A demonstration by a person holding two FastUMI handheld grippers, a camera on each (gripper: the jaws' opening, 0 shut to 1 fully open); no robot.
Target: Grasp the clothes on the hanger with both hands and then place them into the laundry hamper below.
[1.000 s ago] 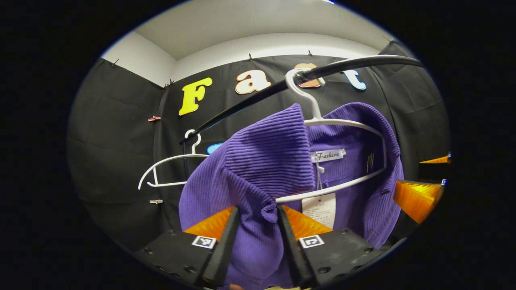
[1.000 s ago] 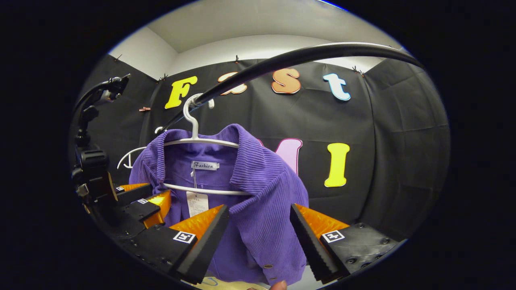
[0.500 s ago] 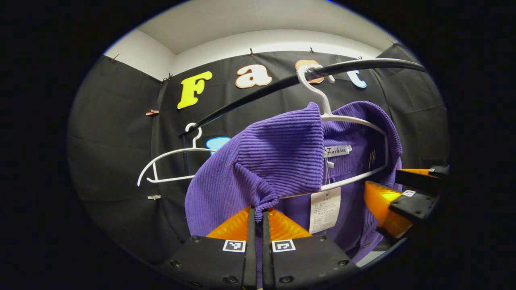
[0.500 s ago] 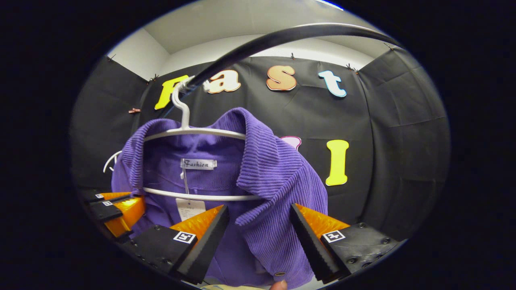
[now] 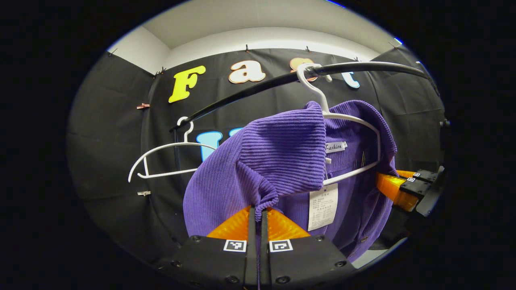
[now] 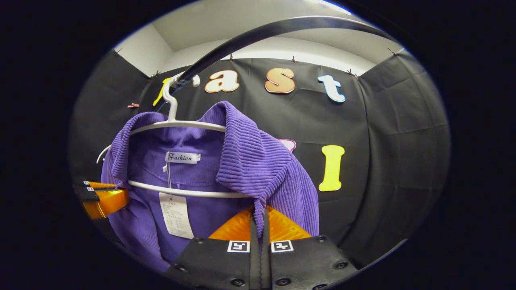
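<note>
The right gripper (image 6: 260, 225) had closed; both it and the left gripper (image 5: 258, 225) pinched the purple jacket (image 5: 278, 157) below its hanger (image 5: 354, 121).

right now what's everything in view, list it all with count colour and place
jacket: one, purple ribbed, draped on the near hanger, collar folded out
paper tag: one, white, dangling inside the jacket
hangers: two, white; one carrying the jacket, one bare farther along the rail
rail: one, black, running overhead
ceiling and upper wall: white, above the black cloth
left gripper: black and orange, jaws shut on the jacket below one collar end
right gripper: same colours, jaws shut on the jacket below the other collar end
</note>
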